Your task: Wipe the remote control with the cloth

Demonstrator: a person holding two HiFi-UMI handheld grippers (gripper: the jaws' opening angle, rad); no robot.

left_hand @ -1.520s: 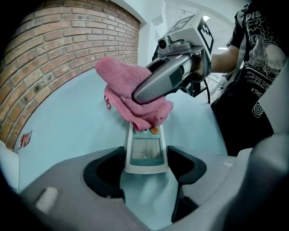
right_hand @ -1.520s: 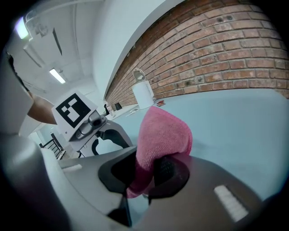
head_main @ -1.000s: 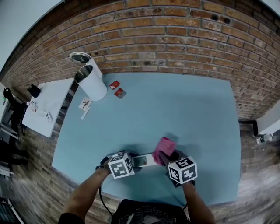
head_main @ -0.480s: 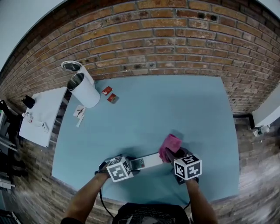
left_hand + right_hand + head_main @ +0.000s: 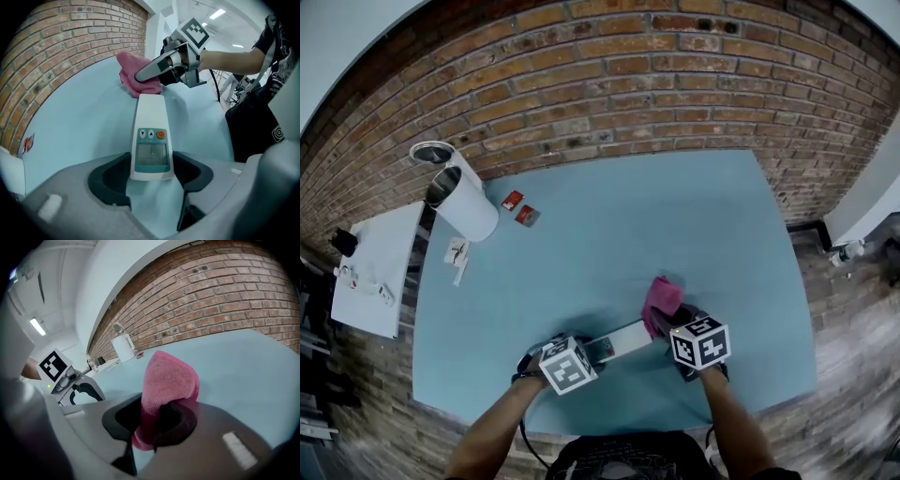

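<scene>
My left gripper is clamping the near end of the remote, which is lying on the desk. My right gripper is pinching the cloth at its far end. I'm worrying that shoving sideways too hard levers it loose.

Blue table against a brick wall.
White jug far left, two red packets just right of it, white side table beyond the left edge.
</scene>
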